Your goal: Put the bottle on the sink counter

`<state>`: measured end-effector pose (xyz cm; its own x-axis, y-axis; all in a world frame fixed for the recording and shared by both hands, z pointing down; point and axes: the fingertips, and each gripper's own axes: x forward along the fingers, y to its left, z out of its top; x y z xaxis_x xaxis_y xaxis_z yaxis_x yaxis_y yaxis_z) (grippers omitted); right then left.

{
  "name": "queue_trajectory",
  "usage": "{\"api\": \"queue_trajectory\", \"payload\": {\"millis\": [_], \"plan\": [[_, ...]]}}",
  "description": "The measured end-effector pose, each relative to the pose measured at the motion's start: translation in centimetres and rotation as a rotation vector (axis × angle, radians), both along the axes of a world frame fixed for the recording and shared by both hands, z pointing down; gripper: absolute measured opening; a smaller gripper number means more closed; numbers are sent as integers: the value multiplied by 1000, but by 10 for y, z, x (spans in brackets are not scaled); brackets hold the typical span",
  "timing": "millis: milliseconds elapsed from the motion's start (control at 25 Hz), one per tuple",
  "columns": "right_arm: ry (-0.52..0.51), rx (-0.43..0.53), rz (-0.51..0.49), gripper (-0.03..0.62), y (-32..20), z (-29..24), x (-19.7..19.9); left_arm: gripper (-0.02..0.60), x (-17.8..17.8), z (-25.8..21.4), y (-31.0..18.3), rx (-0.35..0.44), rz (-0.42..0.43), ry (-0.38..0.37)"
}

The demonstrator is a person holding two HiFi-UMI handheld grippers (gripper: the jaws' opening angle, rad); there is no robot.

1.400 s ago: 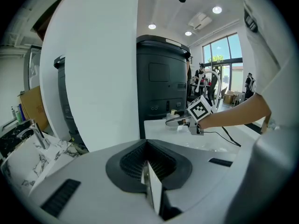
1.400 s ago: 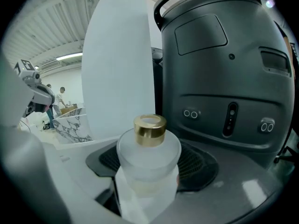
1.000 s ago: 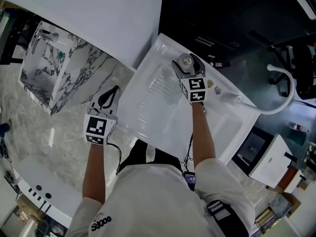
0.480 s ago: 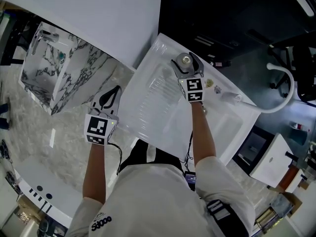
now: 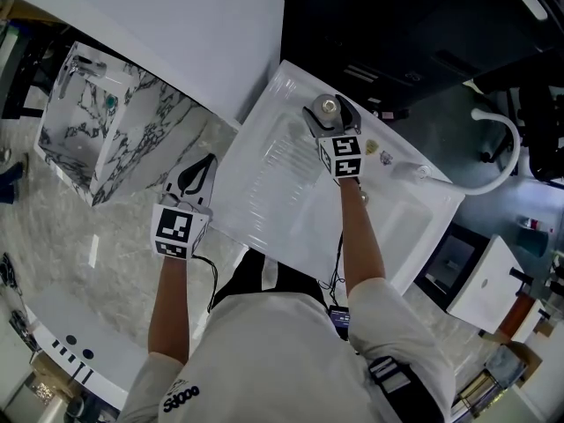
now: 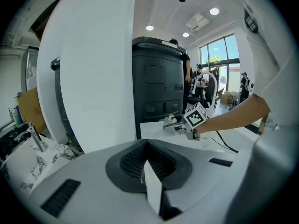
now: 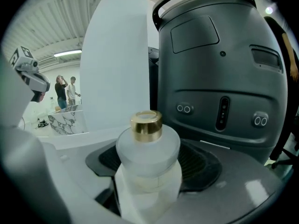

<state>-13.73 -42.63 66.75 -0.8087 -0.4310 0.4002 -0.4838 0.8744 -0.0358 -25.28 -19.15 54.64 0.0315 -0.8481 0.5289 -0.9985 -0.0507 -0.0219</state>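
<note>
Between the right gripper (image 5: 328, 111) jaws: frosted bottle (image 7: 147, 157) with a gold cap (image 7: 146, 125), upright, jaws clamped on its body from both sides. Under those jaws is the white desk (image 5: 260, 196) that has the sink. Can't tell whether the bottle base touches it. Straight beyond the jaws is a dark grey machine (image 7: 219, 73), with a white panel (image 7: 114, 55) just left of it.

Left gripper (image 5: 203, 164) jaws are pressed together with nothing between them. They hang off the desk's near-left edge, over pale marbled floor (image 5: 62, 227). A marble-patterned unit (image 5: 106, 126) sits off to the left of these jaws, well apart. Ahead of the left jaws, the left gripper view shows the desk top and the right gripper's marker cube (image 6: 196, 115) out over it.
</note>
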Motion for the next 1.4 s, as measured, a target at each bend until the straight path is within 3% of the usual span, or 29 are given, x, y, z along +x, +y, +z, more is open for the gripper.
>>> {"api": "queue_trajectory", "payload": {"millis": [440, 720, 1400], "plan": [[0, -52, 11, 353, 9, -25, 31, 0, 6, -13, 4, 46, 23, -8], [-82, -21, 43, 347, 34, -79, 71, 0, 18, -31, 3, 109, 56, -4], [-283, 114, 150, 87, 140, -236, 145, 1, 67, -101, 3, 285, 209, -22]]}}
